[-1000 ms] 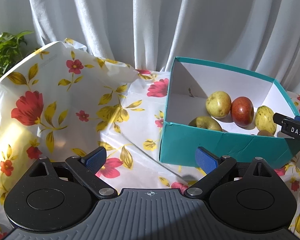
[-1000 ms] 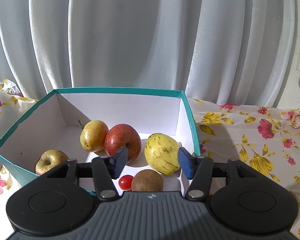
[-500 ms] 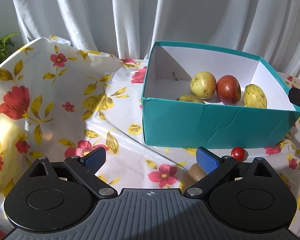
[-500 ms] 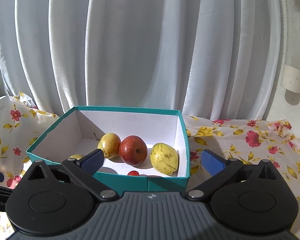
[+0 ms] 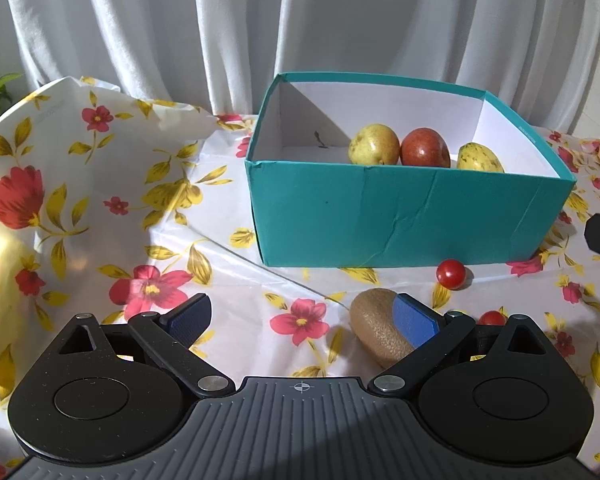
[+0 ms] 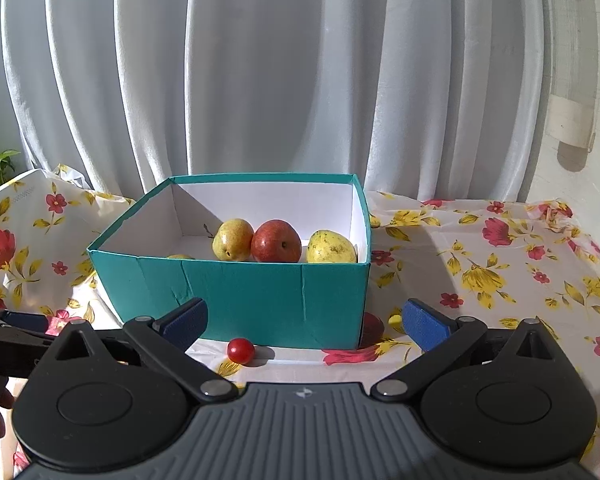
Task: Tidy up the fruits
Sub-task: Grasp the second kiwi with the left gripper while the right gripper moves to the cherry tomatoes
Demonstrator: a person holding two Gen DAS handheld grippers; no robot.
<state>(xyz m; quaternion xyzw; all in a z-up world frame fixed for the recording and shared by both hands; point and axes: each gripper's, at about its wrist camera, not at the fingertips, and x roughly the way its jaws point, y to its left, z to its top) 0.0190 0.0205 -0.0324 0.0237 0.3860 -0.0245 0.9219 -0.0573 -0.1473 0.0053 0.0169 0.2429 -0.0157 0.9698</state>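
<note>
Backed off, left gripper jaws open, kiwi behind right pad.

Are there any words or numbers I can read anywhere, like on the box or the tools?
No readable words or numbers in either view.
Teal box: small marks on its right rim, too small to read.
Folded floral cloth: a faint line of print near its top edge, too blurred to read.
Left tool and right tool: each body carries only a tiny emblem, no letters.
</note>
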